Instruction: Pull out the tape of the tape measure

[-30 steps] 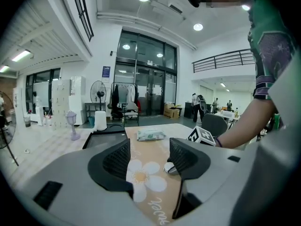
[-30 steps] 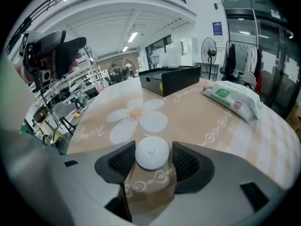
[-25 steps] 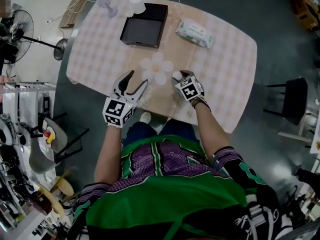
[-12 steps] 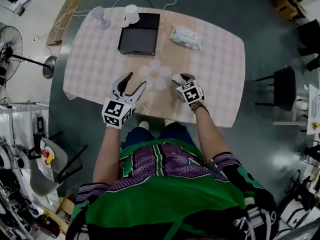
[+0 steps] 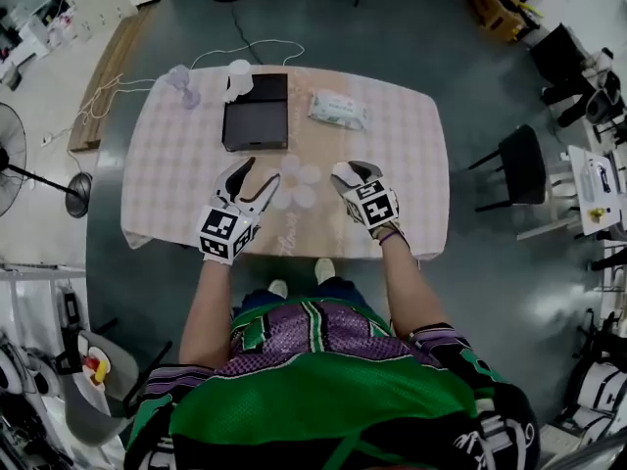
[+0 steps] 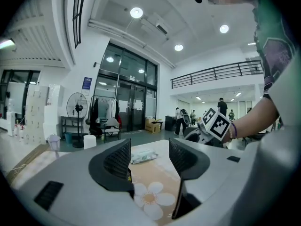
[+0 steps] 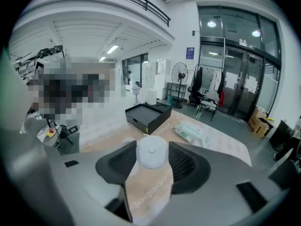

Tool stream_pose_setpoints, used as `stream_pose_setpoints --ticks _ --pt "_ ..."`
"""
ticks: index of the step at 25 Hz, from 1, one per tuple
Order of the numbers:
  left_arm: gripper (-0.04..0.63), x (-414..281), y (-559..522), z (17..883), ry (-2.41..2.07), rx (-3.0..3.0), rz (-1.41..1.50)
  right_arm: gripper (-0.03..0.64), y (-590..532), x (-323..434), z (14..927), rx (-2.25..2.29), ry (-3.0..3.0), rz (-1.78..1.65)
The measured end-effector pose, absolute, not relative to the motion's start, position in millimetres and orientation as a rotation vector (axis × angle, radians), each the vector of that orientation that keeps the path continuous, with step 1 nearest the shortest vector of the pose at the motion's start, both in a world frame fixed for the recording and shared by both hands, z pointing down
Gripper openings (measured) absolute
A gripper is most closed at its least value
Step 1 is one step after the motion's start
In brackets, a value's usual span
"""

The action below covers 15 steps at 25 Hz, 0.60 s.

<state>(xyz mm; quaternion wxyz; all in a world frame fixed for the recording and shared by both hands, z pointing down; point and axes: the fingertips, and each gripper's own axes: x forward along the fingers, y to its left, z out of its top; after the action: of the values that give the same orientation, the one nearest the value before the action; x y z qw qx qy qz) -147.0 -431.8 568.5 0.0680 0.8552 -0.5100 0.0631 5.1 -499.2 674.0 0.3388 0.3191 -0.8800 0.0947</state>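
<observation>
The tape measure (image 7: 151, 152), a round white case, sits between the two jaws of the right claw (image 5: 355, 174), out at their tips. In the right gripper view both pads press against its sides, so this claw grips it with the jaws standing wide around the case. No tape can be seen drawn out of it. Whether the case rests on the bench (image 5: 411, 135) or is held just above it cannot be told.

In the head view the right claw is over the middle of the bench, closer to the near edge than the far one. It is just to the right of the pale flower print (image 5: 294, 179) on the cloth.

The left claw (image 5: 263, 172) is on the other side of that print, also toward the near edge. It is near the right claw but not touching it. Its jaws stand wide apart and hold nothing. In the left gripper view only the cloth and the flower print show between them. The tape measure therefore lies to the right of the left claw, with the flower print between.

Along the far edge are a black box (image 5: 255, 116), a pack of wipes (image 5: 339, 109) to its right and a white cup (image 5: 239, 71) at its left far corner. All three are well apart from both claws.
</observation>
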Motion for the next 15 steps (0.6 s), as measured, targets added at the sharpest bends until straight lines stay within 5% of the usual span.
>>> stream_pose_setpoints --ticks 15 --pt "0.258 -121 -407 471 -1.299 2.940 0.074 0.221 -427 -3 521 1.067 -2.501 0.130"
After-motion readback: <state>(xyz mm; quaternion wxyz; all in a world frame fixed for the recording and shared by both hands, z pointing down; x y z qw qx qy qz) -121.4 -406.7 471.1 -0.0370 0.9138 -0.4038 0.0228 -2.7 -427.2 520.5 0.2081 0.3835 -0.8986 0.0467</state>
